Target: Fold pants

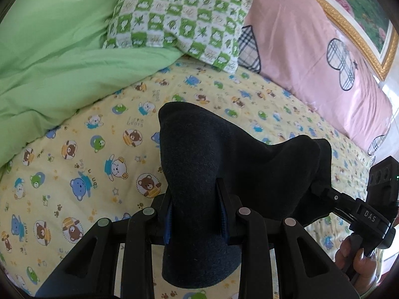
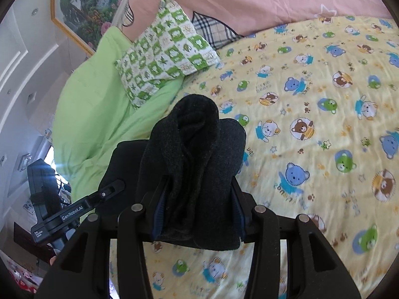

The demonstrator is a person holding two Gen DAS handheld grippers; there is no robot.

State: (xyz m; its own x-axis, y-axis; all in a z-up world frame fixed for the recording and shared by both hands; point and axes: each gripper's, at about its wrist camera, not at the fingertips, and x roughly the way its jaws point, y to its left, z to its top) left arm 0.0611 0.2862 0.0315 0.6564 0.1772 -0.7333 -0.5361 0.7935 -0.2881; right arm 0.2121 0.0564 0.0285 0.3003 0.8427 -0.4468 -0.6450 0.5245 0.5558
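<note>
The dark pants [image 1: 199,164] hang bunched above the yellow bear-print sheet [image 1: 82,164]. My left gripper [image 1: 195,214] is shut on a thick fold of them, the cloth filling the gap between its blue pads. The fabric stretches off to the right, where my right gripper [image 1: 321,189] grips its other end, a hand [image 1: 354,259] holding its handle. In the right wrist view my right gripper [image 2: 199,211] is shut on a rolled bundle of the pants [image 2: 194,149], and my left gripper [image 2: 113,186] holds the cloth at the left.
A green-and-white checked pillow [image 1: 179,22] and a green quilt [image 1: 54,62] lie at the head of the bed. A pink cover [image 1: 311,57] with plaid shapes runs along the far side below a framed picture [image 1: 354,7]. Yellow sheet [image 2: 311,124] spreads wide to the right.
</note>
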